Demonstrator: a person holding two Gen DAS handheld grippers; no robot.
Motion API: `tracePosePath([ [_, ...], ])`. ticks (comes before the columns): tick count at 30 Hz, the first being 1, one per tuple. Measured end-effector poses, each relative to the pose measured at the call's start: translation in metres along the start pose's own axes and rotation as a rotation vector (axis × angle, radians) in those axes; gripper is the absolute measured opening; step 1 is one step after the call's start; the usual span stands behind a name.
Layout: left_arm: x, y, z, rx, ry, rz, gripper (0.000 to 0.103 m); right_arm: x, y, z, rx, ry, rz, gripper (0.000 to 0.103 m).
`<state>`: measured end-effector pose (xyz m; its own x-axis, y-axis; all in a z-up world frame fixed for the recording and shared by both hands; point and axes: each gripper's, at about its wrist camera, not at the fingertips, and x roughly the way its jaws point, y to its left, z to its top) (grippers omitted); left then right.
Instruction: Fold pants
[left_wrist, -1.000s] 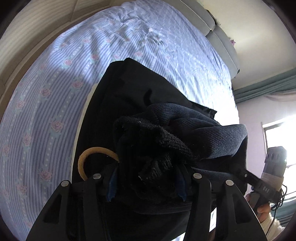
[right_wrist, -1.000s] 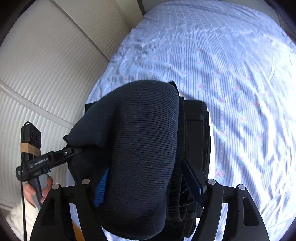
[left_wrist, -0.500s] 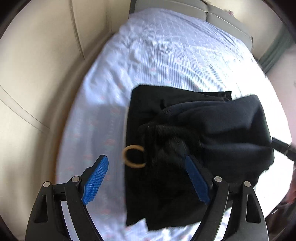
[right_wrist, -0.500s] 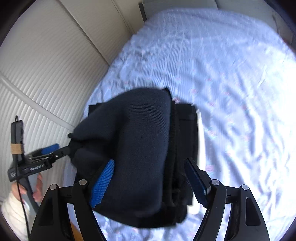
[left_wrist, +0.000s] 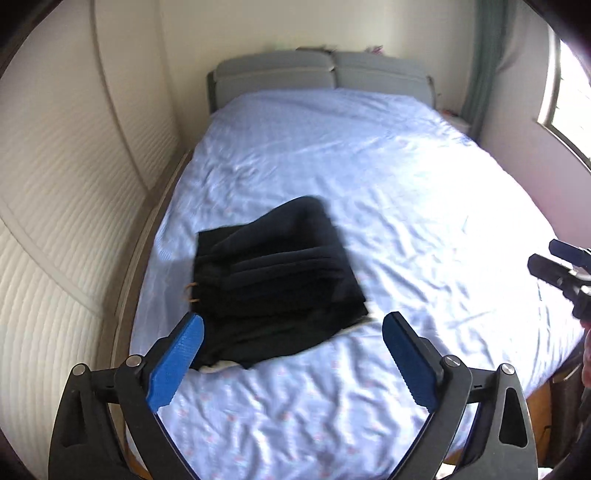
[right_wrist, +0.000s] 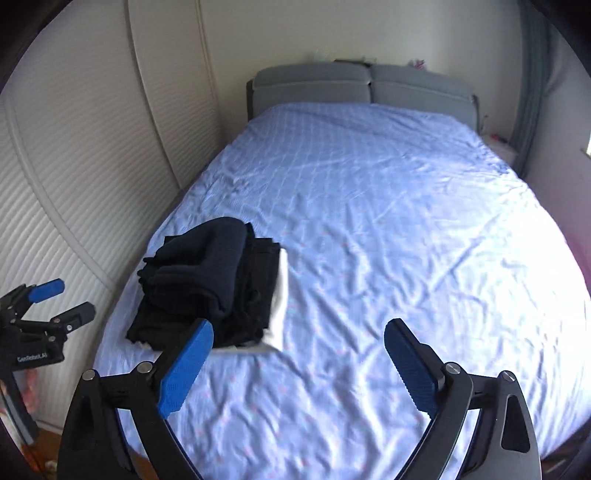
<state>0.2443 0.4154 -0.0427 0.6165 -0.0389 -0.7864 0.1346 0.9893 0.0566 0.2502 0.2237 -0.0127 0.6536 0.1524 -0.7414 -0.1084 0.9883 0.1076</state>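
While raised, left gripper (left_wrist: 291, 330) agape, pants (left_wrist: 273, 280) apart

Pants (left_wrist: 273, 273) are black and dark navy, ribbed knit on top, with a tan ring (left_wrist: 191, 292) at the edge. Bed sheet (right_wrist: 388, 221) is pale blue with tiny pink flowers. Headboard (right_wrist: 362, 86) is grey, tongs (right_wrist: 297, 363) have blue pads on black arms.

Pants (left_wrist: 273, 280) edges smeared by blur; white layer (right_wrist: 281, 291) beneath mostly hidden.
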Motion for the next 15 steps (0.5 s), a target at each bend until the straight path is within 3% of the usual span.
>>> tracePosePath([
  [7, -0.074, -0.098, -0.02, -0.028, -0.09, -0.077, 0.102, -0.095, -0.057, -0.048, 0.016, -0.059, -0.04, 0.096],
  [15, -0.136, -0.199, -0.061, -0.037, -0.169, -0.11, 0.103, -0.174, -0.137, -0.105, 0.05, -0.112, -0.072, 0.096],
])
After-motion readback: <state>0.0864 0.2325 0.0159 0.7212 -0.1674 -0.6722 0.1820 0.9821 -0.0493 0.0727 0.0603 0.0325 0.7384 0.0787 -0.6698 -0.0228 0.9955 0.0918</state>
